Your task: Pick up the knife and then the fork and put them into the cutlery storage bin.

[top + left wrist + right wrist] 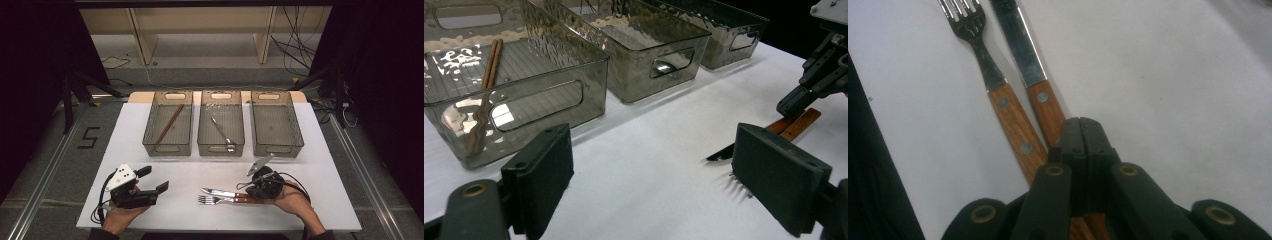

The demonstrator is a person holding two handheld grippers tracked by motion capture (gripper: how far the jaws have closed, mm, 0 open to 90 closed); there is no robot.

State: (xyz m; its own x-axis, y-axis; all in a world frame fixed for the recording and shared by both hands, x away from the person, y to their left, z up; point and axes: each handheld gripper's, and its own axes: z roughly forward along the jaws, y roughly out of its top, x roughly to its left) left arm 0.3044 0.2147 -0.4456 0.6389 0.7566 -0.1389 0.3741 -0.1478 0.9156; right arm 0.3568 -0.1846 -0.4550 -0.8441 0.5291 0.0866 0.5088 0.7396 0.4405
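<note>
Covering most of the frame – table: a white rectangular tabletop (320, 200) with dark floor around it, bearing everything below.
Bins: three smoky translucent plastic bins stand side by side along the far half of the table, each with handle slots in its end walls.
Left bin (150, 131): holds a pair of brown wooden chopsticks (169, 123), lying lengthwise and slightly aslant.
Middle bin (202, 131): holds a thin shiny metal utensil (221, 131) lying diagonally on its floor; what kind it is I cannot tell.
Right bin (297, 131): stands just beside the middle one.
Left gripper (154, 181): held in the person's left hand at the near left of the table, turned towards the right; its two black jaws stand wide apart with bare table between them.
Right gripper (243, 186): held in the right hand at the near right, jaws pressed together, tips down at the wooden handles; whether they pinch one I cannot tell.
Knife (222, 192): a steel-bladed table knife with a riveted reddish wooden handle, flat on the table, blade pointing left.
Fork (214, 200): a steel fork with a matching wooden handle, just beside the knife on the near side, tines pointing left.
</note>
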